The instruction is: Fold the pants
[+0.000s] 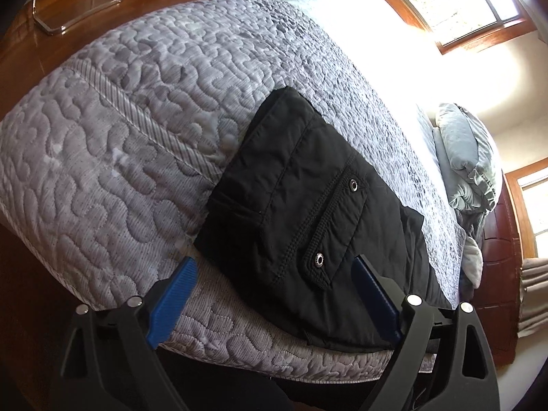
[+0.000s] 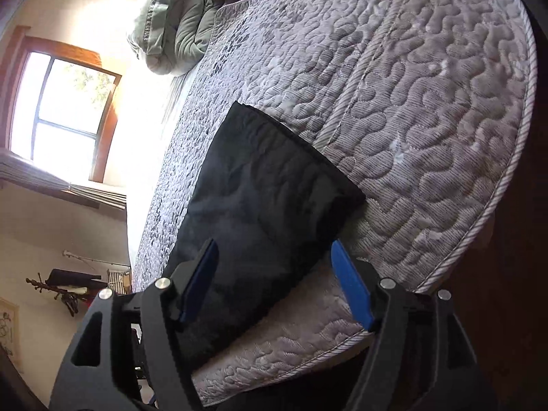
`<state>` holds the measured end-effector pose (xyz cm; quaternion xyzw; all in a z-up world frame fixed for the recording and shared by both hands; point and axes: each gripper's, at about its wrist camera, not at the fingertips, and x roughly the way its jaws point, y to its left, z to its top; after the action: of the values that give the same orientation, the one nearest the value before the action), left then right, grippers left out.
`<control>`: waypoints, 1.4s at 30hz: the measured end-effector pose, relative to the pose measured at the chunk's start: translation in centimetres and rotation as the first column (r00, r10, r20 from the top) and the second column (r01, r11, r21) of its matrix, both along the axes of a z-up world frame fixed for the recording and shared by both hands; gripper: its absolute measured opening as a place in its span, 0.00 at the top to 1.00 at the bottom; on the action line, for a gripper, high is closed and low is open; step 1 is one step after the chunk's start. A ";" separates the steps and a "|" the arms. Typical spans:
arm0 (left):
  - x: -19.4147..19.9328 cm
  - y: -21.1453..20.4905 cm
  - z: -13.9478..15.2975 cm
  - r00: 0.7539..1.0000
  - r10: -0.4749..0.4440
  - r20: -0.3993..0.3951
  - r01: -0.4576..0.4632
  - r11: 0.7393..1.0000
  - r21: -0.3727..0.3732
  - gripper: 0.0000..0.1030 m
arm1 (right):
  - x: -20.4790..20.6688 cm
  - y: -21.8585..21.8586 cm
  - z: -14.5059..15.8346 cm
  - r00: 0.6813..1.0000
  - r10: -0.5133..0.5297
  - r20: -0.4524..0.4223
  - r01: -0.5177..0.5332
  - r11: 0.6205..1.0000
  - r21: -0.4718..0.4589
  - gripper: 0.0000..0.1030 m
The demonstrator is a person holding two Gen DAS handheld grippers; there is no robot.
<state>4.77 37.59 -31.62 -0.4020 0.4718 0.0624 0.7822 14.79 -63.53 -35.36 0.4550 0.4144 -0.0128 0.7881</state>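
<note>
1. The left gripper sat nearest the lens, its two blue pads spread wide apart and holding nothing; one pad lay over the quilt edge, the other over the garment.
2. The right gripper stood likewise released, its two blue fingers well apart, with nothing between them but cloth lying below.
3. One pair of black pants lay folded into a compact stack at the near edge of the bed, the lower end draped over the side.
4. Two metal snaps showed on one pocket flap.
5. One grey quilted bedspread covered the bed beneath the pants.
6. One bunched grey-green comforter lay at the far end, well apart from the pants.
7. Two wood-framed windows were visible in the left view; the nearer window threw strong glare across the quilt.
8. One coat rack stood by the wall.
</note>
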 end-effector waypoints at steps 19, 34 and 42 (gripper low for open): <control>2.3 -3.3 -2.9 0.993 -0.005 -0.115 0.009 0.999 0.034 0.10 | 0.5 -2.0 -3.7 0.995 -0.051 0.080 0.039 0.988 0.149 0.21; 4.0 -5.3 -3.1 0.990 0.009 -0.139 0.001 0.997 0.076 0.10 | 0.3 -3.7 -7.2 0.962 -0.142 0.233 0.074 0.958 0.276 0.29; 3.8 -6.0 -3.3 0.991 0.025 -0.132 -0.015 0.997 0.082 0.09 | -0.8 -5.0 -7.8 0.946 -0.196 0.256 0.114 0.946 0.304 0.36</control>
<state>8.60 31.61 -34.94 -0.3699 0.5161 0.1159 0.7638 13.95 -68.54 -43.18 0.5924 0.2573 0.0497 0.7618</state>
